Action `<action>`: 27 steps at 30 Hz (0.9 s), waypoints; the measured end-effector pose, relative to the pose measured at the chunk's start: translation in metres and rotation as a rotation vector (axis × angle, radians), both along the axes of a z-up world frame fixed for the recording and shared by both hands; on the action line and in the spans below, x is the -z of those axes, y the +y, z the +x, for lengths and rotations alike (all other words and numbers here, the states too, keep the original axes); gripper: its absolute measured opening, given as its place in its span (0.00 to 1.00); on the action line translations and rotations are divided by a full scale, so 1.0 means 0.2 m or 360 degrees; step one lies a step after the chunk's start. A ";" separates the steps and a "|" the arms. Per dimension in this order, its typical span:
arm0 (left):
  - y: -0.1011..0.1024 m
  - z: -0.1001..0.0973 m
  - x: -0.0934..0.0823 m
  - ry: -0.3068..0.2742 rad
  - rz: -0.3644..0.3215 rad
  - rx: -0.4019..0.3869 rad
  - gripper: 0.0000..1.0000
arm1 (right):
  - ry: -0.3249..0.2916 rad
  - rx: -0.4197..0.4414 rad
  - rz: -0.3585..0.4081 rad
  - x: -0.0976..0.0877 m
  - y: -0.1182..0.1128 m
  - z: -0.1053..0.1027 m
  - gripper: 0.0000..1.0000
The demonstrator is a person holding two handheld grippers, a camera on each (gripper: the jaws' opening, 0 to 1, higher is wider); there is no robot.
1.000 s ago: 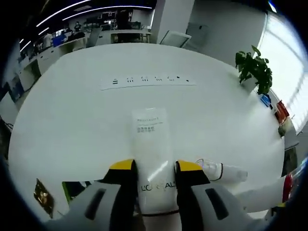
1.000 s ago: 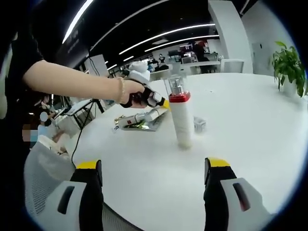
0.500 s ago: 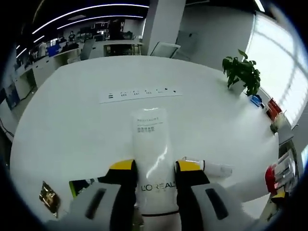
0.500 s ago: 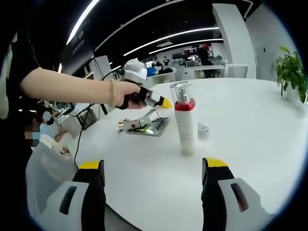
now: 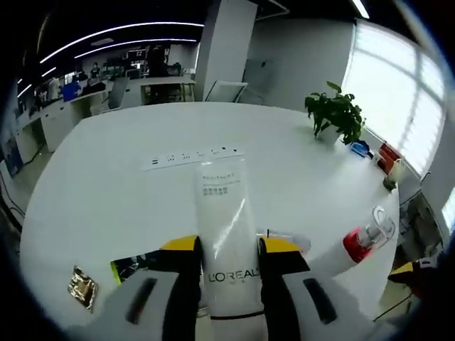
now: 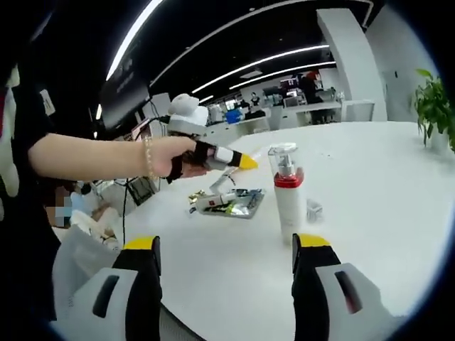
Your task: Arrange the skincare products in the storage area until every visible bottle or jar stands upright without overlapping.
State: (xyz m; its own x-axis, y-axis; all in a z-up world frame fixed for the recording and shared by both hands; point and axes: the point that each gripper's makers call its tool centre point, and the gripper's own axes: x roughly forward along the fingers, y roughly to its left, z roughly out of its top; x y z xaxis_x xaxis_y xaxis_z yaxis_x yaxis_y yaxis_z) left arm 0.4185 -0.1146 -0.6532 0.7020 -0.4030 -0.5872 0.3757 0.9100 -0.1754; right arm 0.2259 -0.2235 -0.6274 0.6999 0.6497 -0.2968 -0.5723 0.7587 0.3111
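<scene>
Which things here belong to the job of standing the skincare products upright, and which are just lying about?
Belong to the job:
- white L'Oreal tube, held in the left tongs
- pump bottle with red collar, standing on the table
- small white bottle lying on its side

Just lying about:
- power strip
- potted plant
- gold sachet
</scene>
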 end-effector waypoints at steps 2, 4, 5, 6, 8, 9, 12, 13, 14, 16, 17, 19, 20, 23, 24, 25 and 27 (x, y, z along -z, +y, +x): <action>0.01 -0.03 -0.03 -0.0029 0.0004 0.0018 0.25 | -0.0005 0.0004 0.0028 -0.02 0.01 0.01 0.74; 0.02 -0.06 -0.06 -0.0052 -0.0008 0.0038 0.25 | -0.0005 0.0000 0.0059 -0.04 0.02 0.01 0.73; 0.02 -0.08 -0.07 -0.0061 -0.0012 0.0045 0.25 | -0.0004 -0.0001 0.0067 -0.05 0.03 0.01 0.73; 0.03 -0.12 -0.09 -0.0077 -0.0007 0.0060 0.25 | 0.0001 -0.0005 0.0083 -0.06 0.04 0.01 0.73; 0.05 -0.16 -0.11 -0.0100 0.0014 0.0082 0.25 | 0.0010 -0.0009 0.0156 -0.09 0.06 0.01 0.72; 0.05 -0.18 -0.12 -0.0111 0.0023 0.0093 0.25 | 0.0008 -0.0012 0.0182 -0.11 0.07 0.01 0.71; 0.06 -0.23 -0.16 -0.0167 0.0065 0.0146 0.25 | 0.0024 -0.0033 0.0244 -0.13 0.11 0.01 0.66; 0.07 -0.26 -0.17 -0.0185 0.0086 0.0163 0.25 | 0.0023 -0.0054 0.0252 -0.14 0.12 0.02 0.66; 0.06 -0.28 -0.19 -0.0189 0.0089 0.0168 0.25 | 0.0018 -0.0075 0.0273 -0.16 0.15 0.02 0.66; 0.07 -0.32 -0.21 -0.0208 0.0100 0.0184 0.25 | 0.0030 -0.0083 0.0341 -0.19 0.18 0.02 0.66; 0.07 -0.33 -0.23 -0.0229 0.0110 0.0205 0.25 | 0.0041 -0.0073 0.0417 -0.21 0.20 0.03 0.66; 0.06 -0.37 -0.26 -0.0256 0.0126 0.0236 0.25 | 0.0044 -0.0056 0.0502 -0.26 0.21 0.05 0.65; 0.05 -0.39 -0.27 -0.0266 0.0127 0.0247 0.25 | 0.0054 -0.0048 0.0534 -0.27 0.22 0.06 0.65; 0.03 -0.45 -0.32 -0.0307 0.0135 0.0286 0.25 | 0.0064 -0.0035 0.0608 -0.30 0.22 0.09 0.66; 0.04 -0.45 -0.32 -0.0310 0.0137 0.0290 0.25 | 0.0067 -0.0025 0.0621 -0.31 0.22 0.11 0.66; 0.04 -0.47 -0.32 -0.0317 0.0137 0.0297 0.25 | 0.0071 -0.0013 0.0638 -0.31 0.21 0.12 0.66; 0.01 -0.50 -0.35 -0.0339 0.0137 0.0319 0.25 | 0.0088 -0.0005 0.0677 -0.33 0.22 0.14 0.67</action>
